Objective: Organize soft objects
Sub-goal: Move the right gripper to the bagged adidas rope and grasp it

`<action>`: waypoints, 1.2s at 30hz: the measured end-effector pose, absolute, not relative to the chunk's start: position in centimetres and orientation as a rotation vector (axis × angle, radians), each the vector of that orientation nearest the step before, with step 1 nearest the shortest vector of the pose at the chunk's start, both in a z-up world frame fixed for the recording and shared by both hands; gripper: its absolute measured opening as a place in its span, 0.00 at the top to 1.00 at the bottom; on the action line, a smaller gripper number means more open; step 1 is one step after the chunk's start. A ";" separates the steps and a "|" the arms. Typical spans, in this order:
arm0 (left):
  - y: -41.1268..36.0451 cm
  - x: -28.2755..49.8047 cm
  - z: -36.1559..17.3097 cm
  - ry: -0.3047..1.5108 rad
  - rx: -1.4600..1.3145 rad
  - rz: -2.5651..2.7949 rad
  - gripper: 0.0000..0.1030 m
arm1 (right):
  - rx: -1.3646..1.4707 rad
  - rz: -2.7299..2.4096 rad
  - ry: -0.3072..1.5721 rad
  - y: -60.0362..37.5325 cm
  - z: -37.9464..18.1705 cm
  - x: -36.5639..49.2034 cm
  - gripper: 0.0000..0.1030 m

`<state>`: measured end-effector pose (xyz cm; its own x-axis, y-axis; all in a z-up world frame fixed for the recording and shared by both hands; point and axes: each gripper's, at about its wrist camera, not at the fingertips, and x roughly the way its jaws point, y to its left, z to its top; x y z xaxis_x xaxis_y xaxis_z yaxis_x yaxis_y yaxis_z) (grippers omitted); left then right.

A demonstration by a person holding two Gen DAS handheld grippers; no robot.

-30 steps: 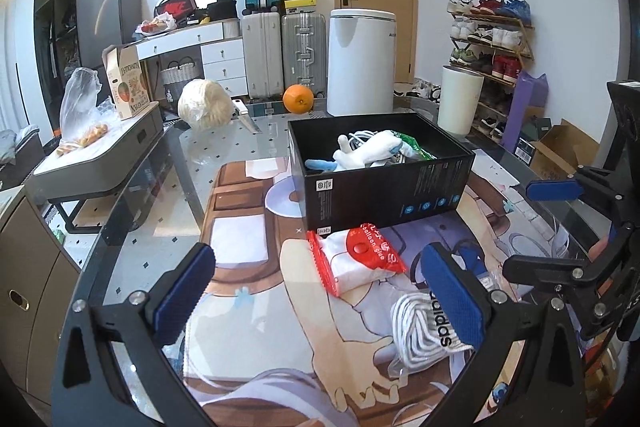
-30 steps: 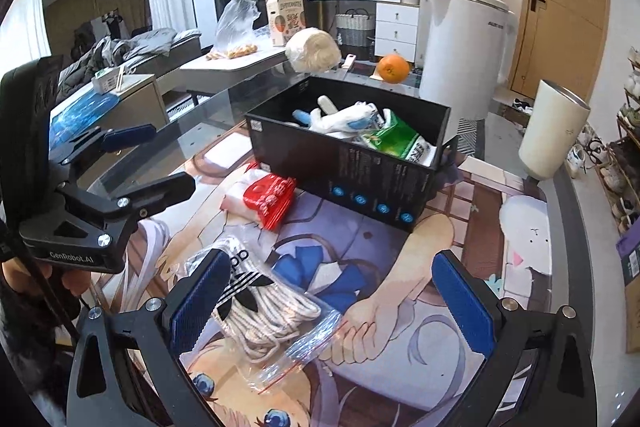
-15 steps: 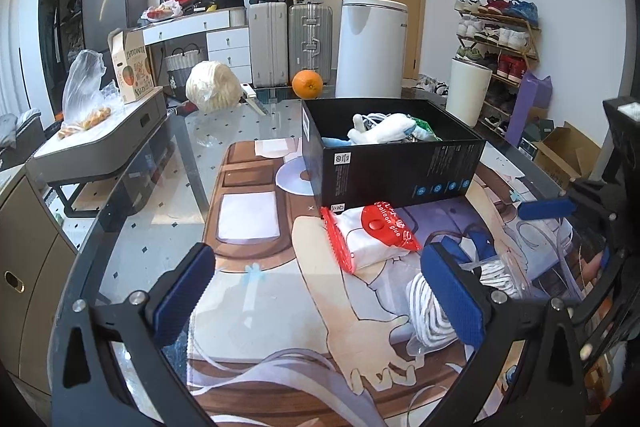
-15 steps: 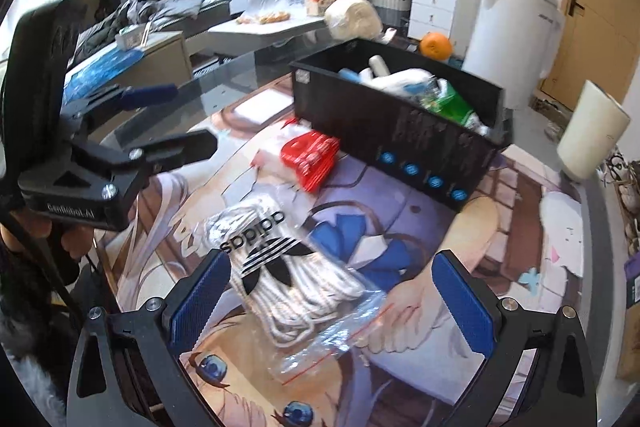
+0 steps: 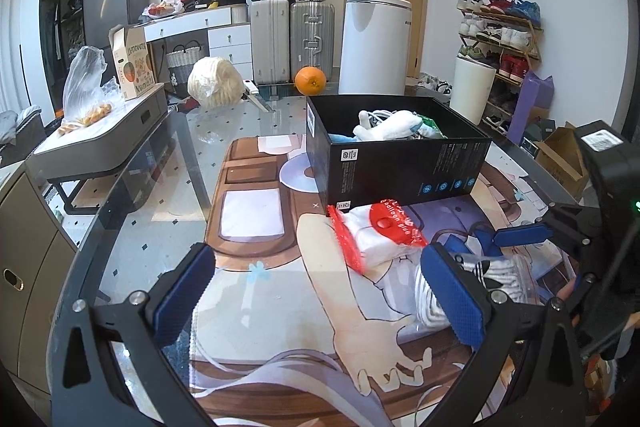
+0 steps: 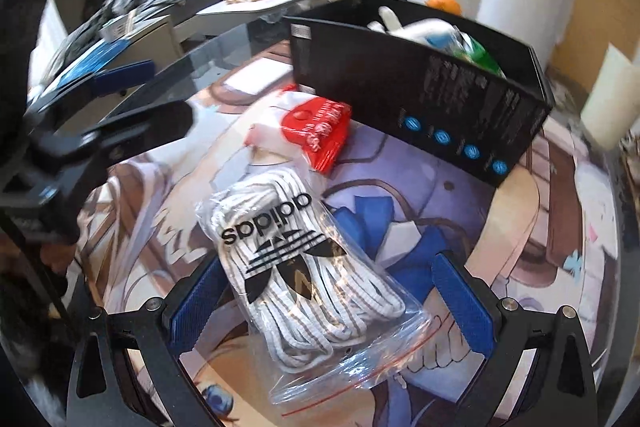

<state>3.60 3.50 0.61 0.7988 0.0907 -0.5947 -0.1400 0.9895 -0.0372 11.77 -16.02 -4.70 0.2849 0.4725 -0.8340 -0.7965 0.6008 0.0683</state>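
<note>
Two grippers work over a glass table [image 5: 168, 163] covered by a large printed mat [image 5: 264, 291]. On the mat stands a black box [image 5: 396, 167], open at the top, with a white plush toy [image 5: 384, 127] and a green packet [image 6: 478, 57] lying inside it. Just in front of the box's near wall lies a red and white packet [image 5: 376, 239], its top edge touching or nearly touching the box. Nearer still is a clear bag of white laces [image 6: 296, 279] with a black logo, flat on the mat and just beside the red and white packet.

The right gripper [image 6: 332, 303] is low over the mat with its jaws spread wide; the bag of laces lies between the two blue pads [image 6: 464, 303], its left side against or very near the left pad and clear of the right one. The left gripper [image 5: 316, 299] hangs above the mat to the left of the packet, jaws likewise wide apart and holding nothing.

At the far end of the table sit a wrapped pale bundle [image 5: 216, 87] and an orange [image 5: 310, 81]. Beyond them stand a white bin [image 5: 376, 43], suitcases [image 5: 288, 35] and a shoe rack [image 5: 500, 39].
</note>
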 end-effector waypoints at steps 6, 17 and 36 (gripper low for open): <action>3.6 3.6 0.6 0.636 -0.081 0.123 0.00 | -0.411 0.889 0.931 -15.8 -4.7 11.4 0.01; 3.6 3.7 0.5 0.635 -0.079 0.124 0.00 | -0.437 0.899 0.907 -14.3 -4.9 11.0 0.01; 3.6 3.9 0.3 0.634 -0.081 0.124 0.00 | -0.472 0.986 0.874 -15.7 -4.0 9.6 0.52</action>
